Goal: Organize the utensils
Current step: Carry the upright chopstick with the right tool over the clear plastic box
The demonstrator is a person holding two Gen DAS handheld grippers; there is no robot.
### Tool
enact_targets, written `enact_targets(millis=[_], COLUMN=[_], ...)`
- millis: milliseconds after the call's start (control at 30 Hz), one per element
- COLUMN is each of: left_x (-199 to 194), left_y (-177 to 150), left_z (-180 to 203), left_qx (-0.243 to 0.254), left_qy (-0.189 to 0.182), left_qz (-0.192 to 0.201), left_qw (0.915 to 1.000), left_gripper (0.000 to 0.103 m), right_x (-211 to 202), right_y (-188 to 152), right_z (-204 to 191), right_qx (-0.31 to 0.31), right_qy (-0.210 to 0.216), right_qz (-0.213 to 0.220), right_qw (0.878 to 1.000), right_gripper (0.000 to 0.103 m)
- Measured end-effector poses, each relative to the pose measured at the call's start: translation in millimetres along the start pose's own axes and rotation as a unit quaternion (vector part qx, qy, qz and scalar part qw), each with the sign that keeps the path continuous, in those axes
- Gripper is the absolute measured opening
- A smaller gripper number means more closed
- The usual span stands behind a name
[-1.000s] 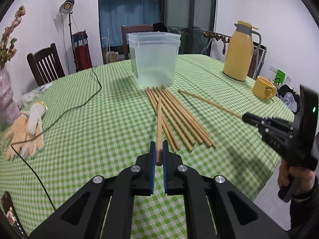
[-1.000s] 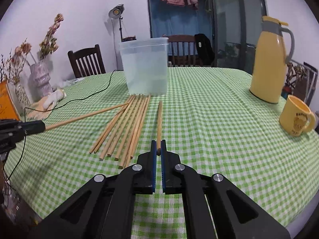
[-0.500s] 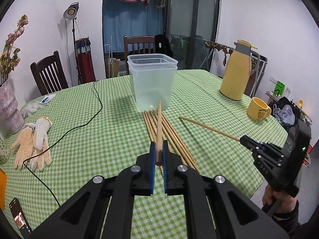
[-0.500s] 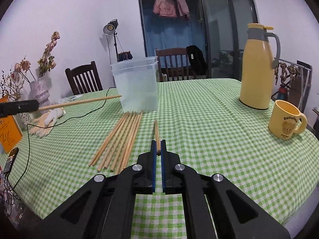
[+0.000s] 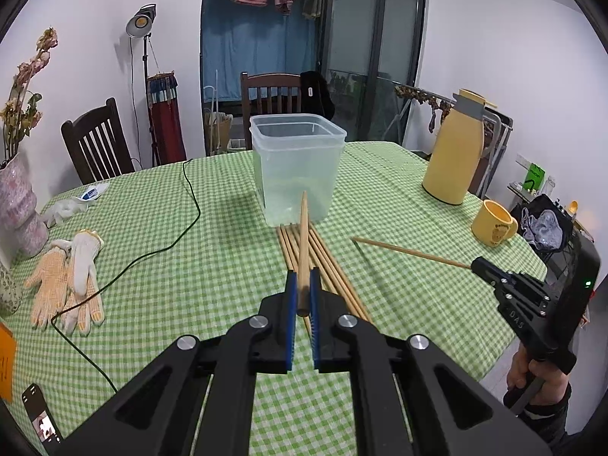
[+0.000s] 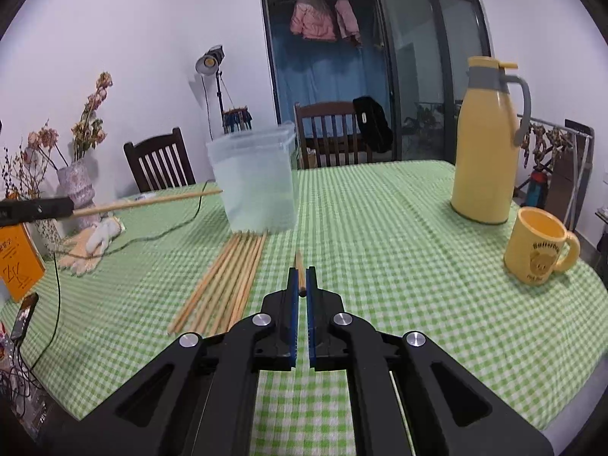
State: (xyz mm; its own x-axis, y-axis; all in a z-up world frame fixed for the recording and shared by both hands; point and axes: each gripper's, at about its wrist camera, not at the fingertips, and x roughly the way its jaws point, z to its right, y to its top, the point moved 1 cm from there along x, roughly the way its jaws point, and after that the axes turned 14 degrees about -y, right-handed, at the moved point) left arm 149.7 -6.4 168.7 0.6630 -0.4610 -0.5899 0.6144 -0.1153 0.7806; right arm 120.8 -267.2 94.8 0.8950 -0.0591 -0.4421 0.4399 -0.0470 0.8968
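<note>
My left gripper (image 5: 303,288) is shut on a wooden chopstick (image 5: 303,243) that points ahead at the clear plastic tub (image 5: 296,167). It is held above several loose chopsticks (image 5: 326,266) lying on the checked tablecloth in front of the tub. My right gripper (image 6: 301,283) is shut on another chopstick (image 6: 299,269), held above the table. It also shows in the left wrist view (image 5: 482,266), with its chopstick (image 5: 410,252) pointing left. In the right wrist view the tub (image 6: 256,186) and the pile (image 6: 228,281) lie ahead to the left.
A yellow thermos (image 6: 486,144) and yellow mug (image 6: 539,250) stand at the right. Gloves (image 5: 66,277), a black cable (image 5: 152,250), a vase (image 5: 19,205) and a phone (image 5: 41,418) are at the left. Chairs stand behind the table.
Both grippers have risen from the table, each lifting its chopstick. The left chopstick now points toward the tub from higher up.
</note>
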Motion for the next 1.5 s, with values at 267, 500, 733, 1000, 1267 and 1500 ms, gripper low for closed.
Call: enact_targets(millis=[267, 500, 733, 1000, 1267, 1500], left_x=[1.2, 7.2, 20.5, 29.3, 32.5, 38.3], left_y=[23.9, 27.4, 30.2, 55.5, 77.3, 86.6], left_z=[6.8, 12.3, -4.8, -25.6, -51.3, -69.1], left_qx=[-0.002, -0.001, -0.012, 0.011, 0.015, 0.028], left_qy=[0.003, 0.003, -0.006, -0.006, -0.005, 0.003], left_qz=[-0.011, -0.011, -0.011, -0.016, -0.036, -0.022], left_qw=[0.9999, 0.9999, 0.9998, 0.9998, 0.9992, 0.9993], left_gripper=[0.004, 0.004, 0.004, 0.004, 0.0, 0.0], right_x=[1.5, 5.3, 12.5, 25.9, 40.3, 54.7], right_y=[24.2, 35.4, 47.4, 79.0, 111.5, 130.6], right_z=[5.9, 9.8, 13.7, 5.3, -19.2, -39.6], right_qx=[0.013, 0.006, 0.008, -0.029, -0.079, -0.108], right_qy=[-0.017, -0.01, 0.0, 0.005, -0.004, -0.012], right_qz=[0.014, 0.015, 0.006, -0.009, -0.006, 0.001], right_qw=[1.0, 1.0, 1.0, 1.0, 0.997, 0.994], right_gripper=[0.004, 0.004, 0.004, 0.004, 0.004, 0.004])
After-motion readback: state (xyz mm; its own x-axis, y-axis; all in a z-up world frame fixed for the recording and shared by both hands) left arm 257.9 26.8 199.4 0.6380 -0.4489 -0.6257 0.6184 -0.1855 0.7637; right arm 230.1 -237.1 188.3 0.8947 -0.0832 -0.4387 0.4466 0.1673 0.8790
